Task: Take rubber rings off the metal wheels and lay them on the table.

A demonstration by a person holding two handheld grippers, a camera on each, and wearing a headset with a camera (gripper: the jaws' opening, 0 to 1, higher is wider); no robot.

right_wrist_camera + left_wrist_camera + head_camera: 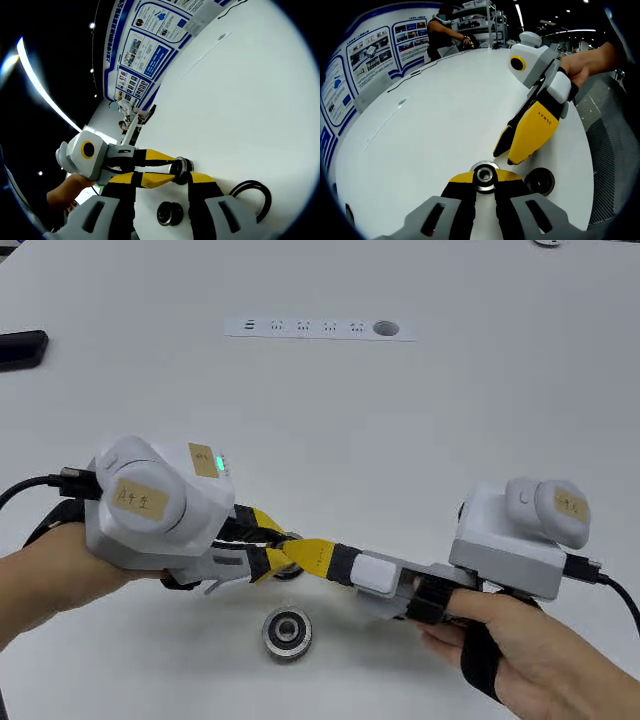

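My left gripper (280, 545) is shut on a small metal wheel (484, 176), whose silver rim and dark hub show between the yellow fingertips. My right gripper (305, 558) reaches in from the right. It stands open, its yellow fingers (202, 184) either side of that wheel (182, 170). A second wheel (287, 632) with a black rubber ring round it lies flat on the table just in front of both grippers. A loose black rubber ring (257, 192) lies on the table beside my right gripper's finger, partly hidden by it.
A white power strip (318, 328) lies across the far middle of the white table (450, 400). At the far left edge sits a dark flat object (20, 348). A person (442, 30) stands beyond the table's far end.
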